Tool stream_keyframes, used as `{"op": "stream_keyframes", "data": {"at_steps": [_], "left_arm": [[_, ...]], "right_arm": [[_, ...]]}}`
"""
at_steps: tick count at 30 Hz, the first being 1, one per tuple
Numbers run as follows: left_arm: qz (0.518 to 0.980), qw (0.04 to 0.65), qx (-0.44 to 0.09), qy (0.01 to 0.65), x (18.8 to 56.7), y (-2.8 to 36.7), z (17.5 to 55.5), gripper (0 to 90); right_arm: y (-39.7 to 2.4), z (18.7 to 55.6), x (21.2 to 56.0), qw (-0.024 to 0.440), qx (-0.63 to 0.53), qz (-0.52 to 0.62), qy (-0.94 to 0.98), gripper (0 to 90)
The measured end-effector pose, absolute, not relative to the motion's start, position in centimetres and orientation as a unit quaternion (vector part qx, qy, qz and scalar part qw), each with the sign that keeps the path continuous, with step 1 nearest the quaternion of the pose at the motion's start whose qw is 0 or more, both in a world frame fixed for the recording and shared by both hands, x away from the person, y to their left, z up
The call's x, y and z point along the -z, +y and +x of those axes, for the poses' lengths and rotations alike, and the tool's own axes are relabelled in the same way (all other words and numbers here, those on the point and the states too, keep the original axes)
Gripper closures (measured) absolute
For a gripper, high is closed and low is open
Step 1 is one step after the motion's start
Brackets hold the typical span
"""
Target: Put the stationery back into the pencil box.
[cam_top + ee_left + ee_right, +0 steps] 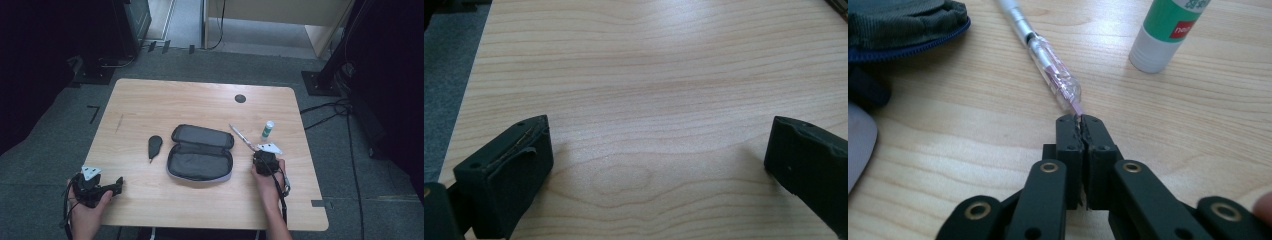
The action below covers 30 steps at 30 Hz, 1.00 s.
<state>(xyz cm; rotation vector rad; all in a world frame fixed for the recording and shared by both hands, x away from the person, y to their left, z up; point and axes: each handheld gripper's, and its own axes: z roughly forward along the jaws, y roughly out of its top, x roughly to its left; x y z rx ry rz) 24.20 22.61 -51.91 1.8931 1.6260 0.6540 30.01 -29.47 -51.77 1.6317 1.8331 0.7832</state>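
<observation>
- Right now your right gripper (1081, 118) has its jaws pressed together, pinching the very tip of the pen (1048, 62) between the pads; in the right gripper view the pink end of the clear barrel runs straight into the seam between them.
- The pen lies flat on the table (150, 100) and points away from the jaws toward 11 o'clock in that view, its silver end near the edge of the pencil case.
- From above, the pen (241, 135) sits at about 3 o'clock from the open pencil case (201, 152), just beside it, with your right gripper (263, 159) at its near end.
- The glue stick (267, 130) stands upright at 1 o'clock from your right gripper, near the pen but apart from it.
- A small dark pouch (154, 145) lies at 9 o'clock from the pencil case, apart from it.
- Your left gripper (119, 185) rests at the table's near left corner, well apart from everything; its jaws stand wide apart over bare wood in the left gripper view, holding nothing.
</observation>
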Motion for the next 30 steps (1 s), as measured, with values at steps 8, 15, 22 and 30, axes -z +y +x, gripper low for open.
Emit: {"op": "stream_keyframes", "data": {"at_steps": [8, 15, 22, 30], "left_arm": [[0.705, 0.277, -0.244, 0.606, 51.9, 22.6, 24.2, 0.0], [0.705, 0.277, -0.244, 0.605, 51.9, 22.6, 24.2, 0.0], [0.705, 0.277, -0.244, 0.605, 51.9, 22.6, 24.2, 0.0], [0.705, 0.277, -0.244, 0.606, 51.9, 22.6, 24.2, 0.0]], "right_arm": [[-29.9, 29.9, 50.7, 0.282, -0.336, 0.579, 0.687, 69.4], [-29.6, 31.9, 50.9, 0.272, -0.358, 0.543, 0.709, 60.8], [-28.9, 33.6, 51.8, 0.254, -0.341, 0.543, 0.724, 64.8], [-28.6, 33.4, 52.0, 0.239, -0.341, 0.545, 0.728, 73.6]]}}
